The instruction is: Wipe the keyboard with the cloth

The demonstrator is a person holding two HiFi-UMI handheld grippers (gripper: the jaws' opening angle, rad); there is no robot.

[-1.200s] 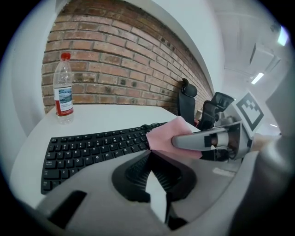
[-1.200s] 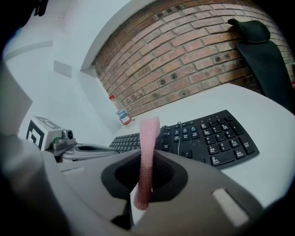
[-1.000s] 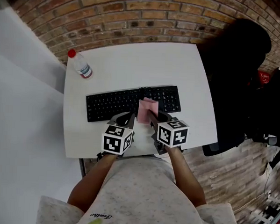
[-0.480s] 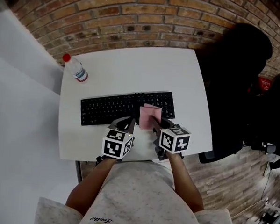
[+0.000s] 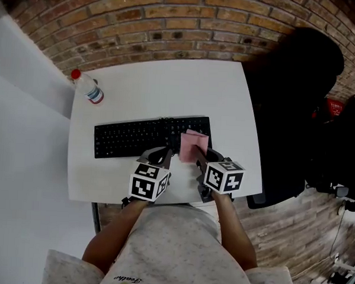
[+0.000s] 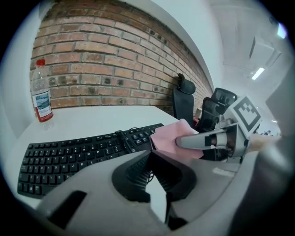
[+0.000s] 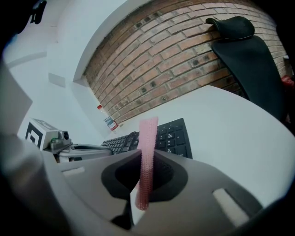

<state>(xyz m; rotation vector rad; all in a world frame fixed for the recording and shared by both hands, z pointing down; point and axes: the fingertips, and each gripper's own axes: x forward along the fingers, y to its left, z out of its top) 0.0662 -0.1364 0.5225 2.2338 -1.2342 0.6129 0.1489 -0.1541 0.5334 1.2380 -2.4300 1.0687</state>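
My right tongs (image 5: 198, 157) are pinching the soft, floppy cloth (image 5: 191, 144) by one edge over the right end of the keyboard (image 5: 136, 138) (it is very light). My left tongs (image 5: 164, 155) are hovering closed, empty.

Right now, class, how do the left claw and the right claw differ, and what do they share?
The left claw is shut on nothing; the right claw is clamped on a thin pink cloth. The left claw points at the middle of the flat black keyboard; the right claw holds the cloth over its right end. Both are grey and closed.
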